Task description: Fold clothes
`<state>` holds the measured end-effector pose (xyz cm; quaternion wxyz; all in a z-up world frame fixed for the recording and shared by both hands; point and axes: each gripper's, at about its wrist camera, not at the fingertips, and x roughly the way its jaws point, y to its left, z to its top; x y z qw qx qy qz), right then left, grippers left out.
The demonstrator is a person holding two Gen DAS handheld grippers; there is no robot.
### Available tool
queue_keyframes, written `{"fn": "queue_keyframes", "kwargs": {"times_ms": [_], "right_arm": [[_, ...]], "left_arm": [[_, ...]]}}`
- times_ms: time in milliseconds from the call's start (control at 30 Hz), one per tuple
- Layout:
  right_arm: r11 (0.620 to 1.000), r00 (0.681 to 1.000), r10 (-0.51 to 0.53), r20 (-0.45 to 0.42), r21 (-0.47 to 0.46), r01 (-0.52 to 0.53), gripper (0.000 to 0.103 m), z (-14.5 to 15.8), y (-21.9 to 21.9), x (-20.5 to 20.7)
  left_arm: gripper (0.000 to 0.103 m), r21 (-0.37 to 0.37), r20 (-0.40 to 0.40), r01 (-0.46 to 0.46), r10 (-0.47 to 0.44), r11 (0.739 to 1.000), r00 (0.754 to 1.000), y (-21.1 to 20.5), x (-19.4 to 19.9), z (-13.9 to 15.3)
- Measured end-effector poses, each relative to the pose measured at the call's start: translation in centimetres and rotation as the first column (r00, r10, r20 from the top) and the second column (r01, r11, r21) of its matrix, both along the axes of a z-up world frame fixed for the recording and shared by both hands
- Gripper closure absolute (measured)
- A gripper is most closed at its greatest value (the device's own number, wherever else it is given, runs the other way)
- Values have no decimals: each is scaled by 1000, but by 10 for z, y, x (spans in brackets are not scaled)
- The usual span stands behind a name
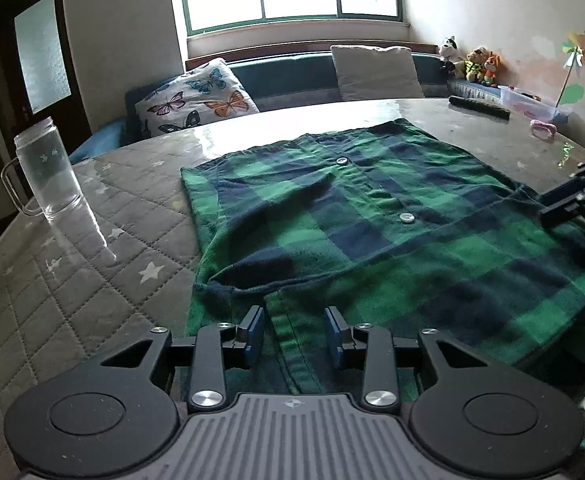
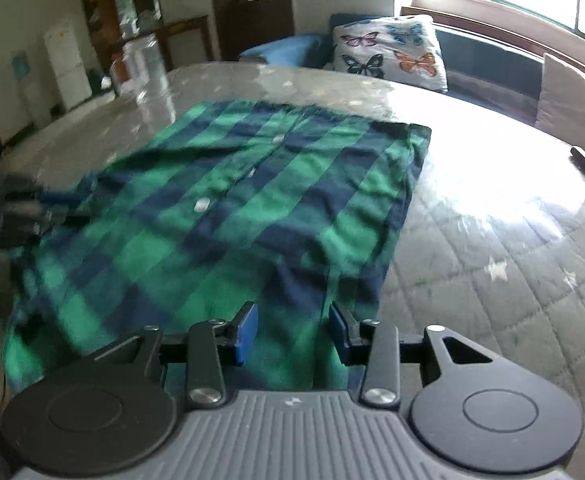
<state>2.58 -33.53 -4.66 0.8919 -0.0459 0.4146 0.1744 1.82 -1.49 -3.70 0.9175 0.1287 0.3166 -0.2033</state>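
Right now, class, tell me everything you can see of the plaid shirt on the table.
The plaid shirt is soft-looking fabric in green and navy checks, lying mostly flat, front up, on the quilted star-patterned table cover. Its button placket runs up the middle, with white buttons showing. One part is folded across the body, leaving a raised crease. The near edge is rumpled. The left gripper and right gripper each sit over that near edge, jaws apart, cloth between them.

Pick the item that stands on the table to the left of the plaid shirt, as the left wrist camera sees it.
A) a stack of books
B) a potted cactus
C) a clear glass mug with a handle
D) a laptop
C: in the left wrist view a clear glass mug with a handle stands on the quilted table cover, left of the green and navy plaid shirt.
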Motion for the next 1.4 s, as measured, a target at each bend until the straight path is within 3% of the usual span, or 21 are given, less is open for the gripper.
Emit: {"fn": "queue_keyframes", "kwargs": {"times_ms": [167,300,467,600,767,1067,1200,1400], "right_arm": [[1000,1000,11,-12,4,-11,63,-1,-1,-37],[998,1000,28,4,-59,-28,63,-6,5,-59],[997,996,54,72,-54,-50,57,7,15,-64],[993,993,93,71,-78,-87,57,-1,30,-59],[989,990,124,74,-90,-117,55,0,40,-58],[983,983,161,84,-107,-152,54,-1,58,-56],[970,963,238,127,-78,-230,52,12,81,-51],[915,900,403,169,-54,-399,52,14,139,-41]], "left_arm": [[65,29,7,55,-55,998,998,-1,-23,-2],[65,51,15,66,-67,997,998,5,-38,-2],[62,98,35,141,-145,985,989,8,-64,5],[62,143,48,210,-219,967,975,6,-85,8],[62,121,76,237,-247,964,966,2,-93,13],[58,196,57,424,-442,884,895,-12,-116,0],[58,201,40,432,-448,879,893,-13,-118,-5],[57,193,43,408,-423,892,905,-8,-118,-6]]}}
